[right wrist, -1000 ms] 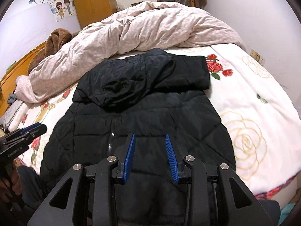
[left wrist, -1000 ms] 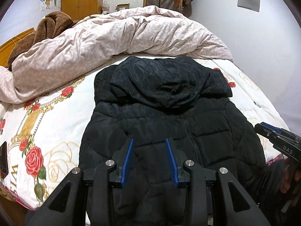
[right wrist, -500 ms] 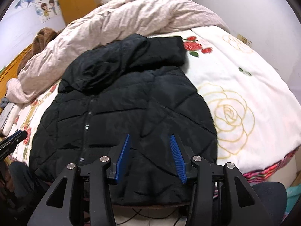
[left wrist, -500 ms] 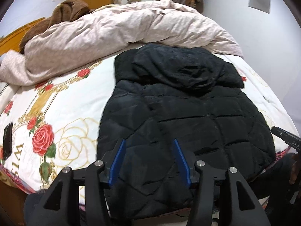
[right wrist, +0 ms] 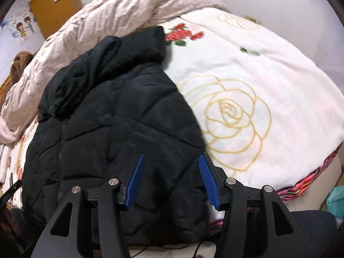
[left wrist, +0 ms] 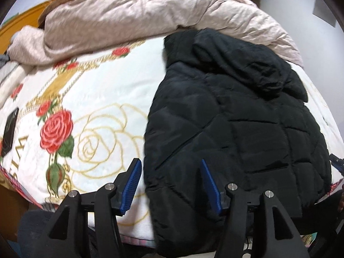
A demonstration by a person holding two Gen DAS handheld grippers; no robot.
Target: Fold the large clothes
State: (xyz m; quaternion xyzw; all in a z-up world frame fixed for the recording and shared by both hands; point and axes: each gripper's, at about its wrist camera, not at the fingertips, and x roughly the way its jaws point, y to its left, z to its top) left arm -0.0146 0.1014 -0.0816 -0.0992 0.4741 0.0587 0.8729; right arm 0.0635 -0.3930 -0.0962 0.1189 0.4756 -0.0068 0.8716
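A black quilted hooded jacket [left wrist: 232, 124] lies flat on the bed, hood toward the far side, hem at the near edge; it also shows in the right wrist view [right wrist: 111, 124]. My left gripper [left wrist: 169, 172] is open and empty, above the jacket's lower left corner, its left finger over the blanket. My right gripper [right wrist: 171, 167] is open and empty, above the jacket's lower right corner.
The bed carries a white rose-print blanket [left wrist: 90, 111] [right wrist: 258, 90]. A crumpled pink duvet [left wrist: 150, 15] is heaped along the far side. A dark phone [left wrist: 9, 135] lies on the blanket at far left. A teal box [right wrist: 335, 200] sits on the floor at right.
Both grippers have spread apart and opened wider: the left moved left to the jacket's left hem corner, the right moved right to the right hem corner.
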